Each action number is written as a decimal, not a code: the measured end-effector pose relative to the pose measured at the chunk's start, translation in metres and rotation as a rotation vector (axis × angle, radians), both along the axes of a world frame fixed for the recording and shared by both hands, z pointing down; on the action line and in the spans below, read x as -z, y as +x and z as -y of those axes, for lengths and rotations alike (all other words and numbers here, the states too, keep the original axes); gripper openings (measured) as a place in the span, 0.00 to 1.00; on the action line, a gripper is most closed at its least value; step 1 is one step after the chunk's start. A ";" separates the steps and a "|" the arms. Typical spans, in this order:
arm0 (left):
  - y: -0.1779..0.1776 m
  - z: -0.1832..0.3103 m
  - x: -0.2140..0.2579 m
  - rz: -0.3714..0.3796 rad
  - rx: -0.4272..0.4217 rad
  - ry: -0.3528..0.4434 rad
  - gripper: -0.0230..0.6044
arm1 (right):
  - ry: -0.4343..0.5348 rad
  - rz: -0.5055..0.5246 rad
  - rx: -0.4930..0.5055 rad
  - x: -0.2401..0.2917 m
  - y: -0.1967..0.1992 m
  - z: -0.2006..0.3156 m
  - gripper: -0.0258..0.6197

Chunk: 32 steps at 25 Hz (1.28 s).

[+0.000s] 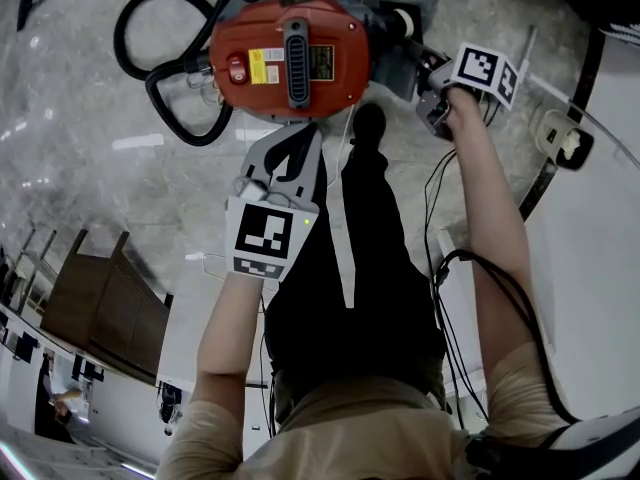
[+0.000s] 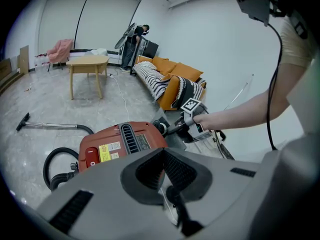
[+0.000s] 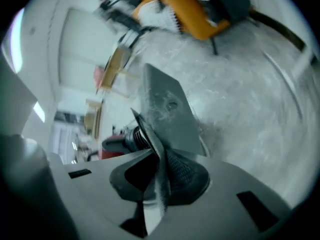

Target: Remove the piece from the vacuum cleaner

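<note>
The red vacuum cleaner (image 1: 290, 53) stands on the marble floor in front of me, also visible in the left gripper view (image 2: 120, 144). A flat, dusty grey piece (image 3: 167, 114) sticks out from its right side on a ribbed black neck. My right gripper (image 1: 420, 60) is shut on that piece, whose edge runs between the pads (image 3: 159, 166). My left gripper (image 1: 297, 143) hovers just short of the vacuum's near side; in its own view (image 2: 162, 156) the jaws are shut with nothing between them.
A black hose (image 1: 165, 68) loops left of the vacuum, and its wand (image 2: 50, 126) lies on the floor beyond. Farther back stand a wooden table (image 2: 87, 64) and an orange sofa (image 2: 170, 79). Cables (image 1: 440, 268) hang by my right arm. A white wall socket (image 1: 565, 138) is at the right.
</note>
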<state>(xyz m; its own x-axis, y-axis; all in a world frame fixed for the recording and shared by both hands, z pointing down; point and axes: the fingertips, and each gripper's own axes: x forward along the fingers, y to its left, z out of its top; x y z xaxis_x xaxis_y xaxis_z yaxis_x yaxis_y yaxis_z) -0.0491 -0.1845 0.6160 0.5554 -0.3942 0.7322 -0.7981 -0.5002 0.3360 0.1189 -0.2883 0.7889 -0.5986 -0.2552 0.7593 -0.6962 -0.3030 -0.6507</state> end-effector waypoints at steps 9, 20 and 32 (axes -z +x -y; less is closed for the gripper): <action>-0.003 -0.001 -0.002 0.003 -0.003 -0.010 0.04 | 0.319 -0.456 0.827 0.001 -0.003 -0.003 0.09; -0.004 -0.005 -0.004 0.006 -0.004 -0.018 0.04 | 0.490 -0.698 0.922 -0.002 0.002 -0.004 0.09; -0.003 -0.006 -0.006 -0.003 0.003 -0.019 0.04 | -0.030 -0.031 -0.130 -0.005 0.006 -0.003 0.10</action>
